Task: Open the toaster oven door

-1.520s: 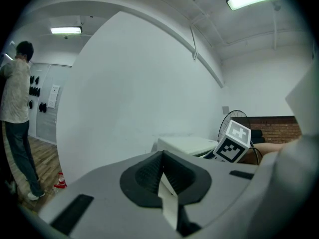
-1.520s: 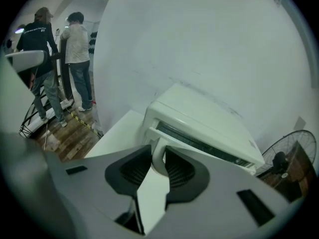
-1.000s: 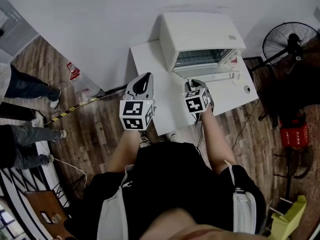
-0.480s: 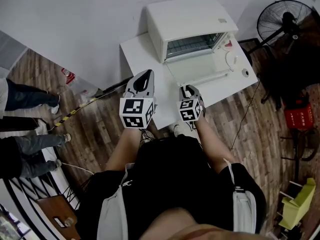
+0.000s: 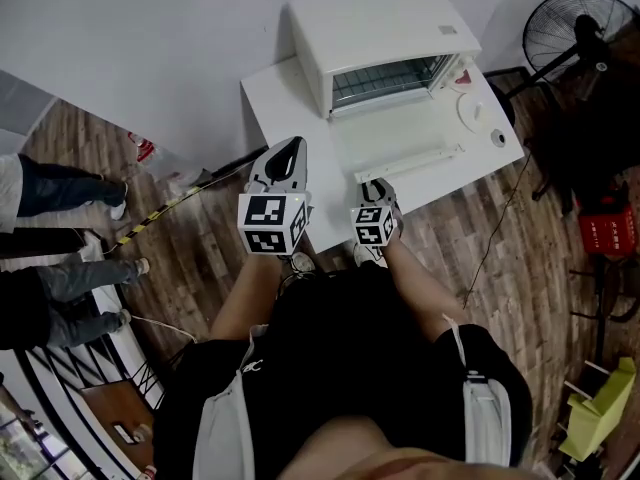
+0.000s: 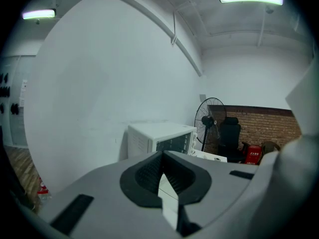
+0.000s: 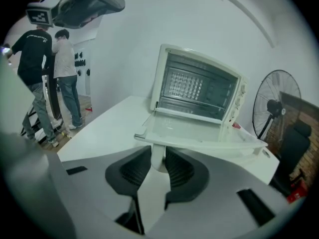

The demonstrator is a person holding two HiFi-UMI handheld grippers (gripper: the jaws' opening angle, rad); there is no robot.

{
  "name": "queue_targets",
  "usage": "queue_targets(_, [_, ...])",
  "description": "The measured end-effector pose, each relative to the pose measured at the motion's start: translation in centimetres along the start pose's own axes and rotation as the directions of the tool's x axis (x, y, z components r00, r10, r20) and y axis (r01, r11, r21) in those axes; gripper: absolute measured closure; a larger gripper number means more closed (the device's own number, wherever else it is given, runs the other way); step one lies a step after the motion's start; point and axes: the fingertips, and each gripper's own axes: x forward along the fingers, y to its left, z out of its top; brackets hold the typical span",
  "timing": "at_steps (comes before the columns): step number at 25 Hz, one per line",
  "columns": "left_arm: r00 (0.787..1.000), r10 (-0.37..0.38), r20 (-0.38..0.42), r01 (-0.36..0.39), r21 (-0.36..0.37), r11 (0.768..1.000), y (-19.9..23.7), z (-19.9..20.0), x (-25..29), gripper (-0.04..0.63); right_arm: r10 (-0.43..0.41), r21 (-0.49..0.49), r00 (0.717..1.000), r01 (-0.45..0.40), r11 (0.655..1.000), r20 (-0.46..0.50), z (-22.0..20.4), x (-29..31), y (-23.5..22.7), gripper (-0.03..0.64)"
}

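white toaster oven (image 5: pixel 375 23) sits at the far side of a white table (image 5: pixel 275 108), close to the wall. its long axis runs left to right across the table, a little skewed in the head view, and the mouth faces the person. door (image 5: pixel 395 138) is down, hinged at the bottom edge, lying about level and pointing out toward the person. handle bar (image 5: pixel 410 158) runs along the door's near edge, parallel to the oven's long side. wire rack shows inside, control knobs (image 7: pixel 239 101) stacked on the oven's right end. right gripper (image 5: pixel 377 186) is at the table's near edge, aimed at the door front, near the handle but apart from it. its jaws stand apart and are opening; only table surface shows through the gap, nothing gripped. left gripper (image 5: pixel 287 153) is held over the table's left edge, well clear of the oven. its pads meet at the tips, nothing between them. standing fan (image 5: pixel 580 33) to the right of the table, wood floor around. two people (image 7: pixel 45 78) stand off to the left in the right gripper view.
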Motion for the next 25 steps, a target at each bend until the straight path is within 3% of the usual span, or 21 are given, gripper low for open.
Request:
queue_targets(5, [1.0,0.013,-0.011,-0.013,0.007,1.0,-0.1,-0.3,0.2,0.583,0.019,0.174,0.999,-0.012,0.985,-0.041,-1.0,0.9,0.0,0.517])
queue_targets(7, [1.0,0.015,-0.012,-0.015,0.009,1.0,-0.2,-0.2,0.2,0.582,0.015,0.2,0.998,-0.002,0.98,-0.066,-1.6,1.1,0.1,0.518])
queue_targets(10, [1.0,0.02,-0.013,-0.02,0.01,1.0,-0.1,-0.1,0.3,0.582,-0.001,0.193,0.998,0.014,0.981,-0.069,-1.9,1.3,0.1,0.518])
queue_targets(15, [1.0,0.026,-0.011,-0.026,0.012,1.0,0.4,0.1,0.3,0.581,-0.062,0.092,0.998,0.063,0.994,-0.023,-2.0,1.5,0.3,0.52])
queue_targets(25, [0.999,0.026,-0.023,-0.026,0.02,0.999,0.6,-0.3,-0.2,0.581,-0.033,0.115,0.999,0.035,0.993,-0.02,-2.0,1.1,0.3,0.523])
